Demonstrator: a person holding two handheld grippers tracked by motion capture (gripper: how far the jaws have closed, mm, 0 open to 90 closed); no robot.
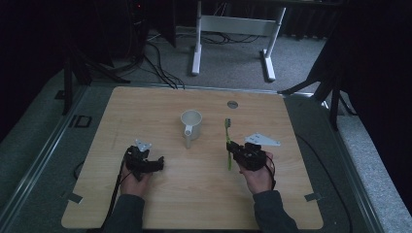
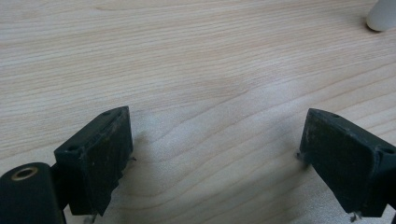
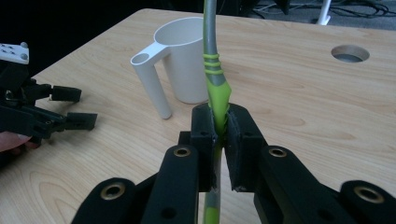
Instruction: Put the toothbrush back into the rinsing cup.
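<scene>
The right gripper (image 3: 219,133) clamps its fingers on a green toothbrush (image 1: 228,141) beside the white mug (image 1: 191,123) mid-surface; the left gripper (image 2: 215,158) gapes wide, empty, nearer the left edge.

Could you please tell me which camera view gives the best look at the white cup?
The right gripper view: the white cup stands close, with its open rim and long handle clear, behind the green toothbrush. The high view shows the cup whole but small at mid-table. The left gripper view catches just a white bit at the top right corner, probably its handle.
</scene>
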